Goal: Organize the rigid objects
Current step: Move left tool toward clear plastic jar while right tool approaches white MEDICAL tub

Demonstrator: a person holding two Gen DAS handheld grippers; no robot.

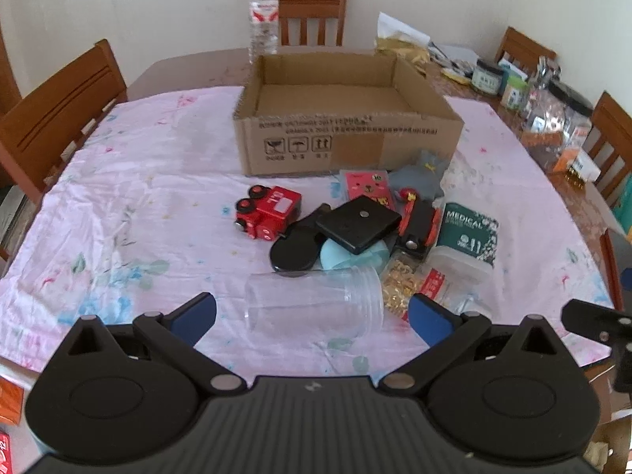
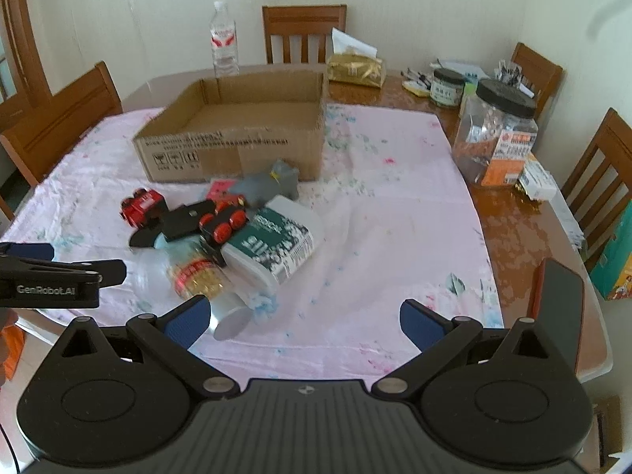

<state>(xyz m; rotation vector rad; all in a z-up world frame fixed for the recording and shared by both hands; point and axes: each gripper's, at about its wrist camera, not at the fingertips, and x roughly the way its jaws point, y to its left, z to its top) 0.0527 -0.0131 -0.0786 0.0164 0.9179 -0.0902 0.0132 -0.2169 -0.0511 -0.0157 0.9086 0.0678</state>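
Dining room as I see it through both wrist cameras.
I have a plain cream wall (image 1: 158,8) at the far side, wooden chairs (image 1: 311,15) ringing a brown wooden table (image 2: 513,213), a pale pink floral cloth (image 1: 138,181) over most of it, and soft, even daylight.

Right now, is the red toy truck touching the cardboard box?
Apart. In the left wrist view, a strip of pink tablecloth shows between the red toy truck and the cardboard box.
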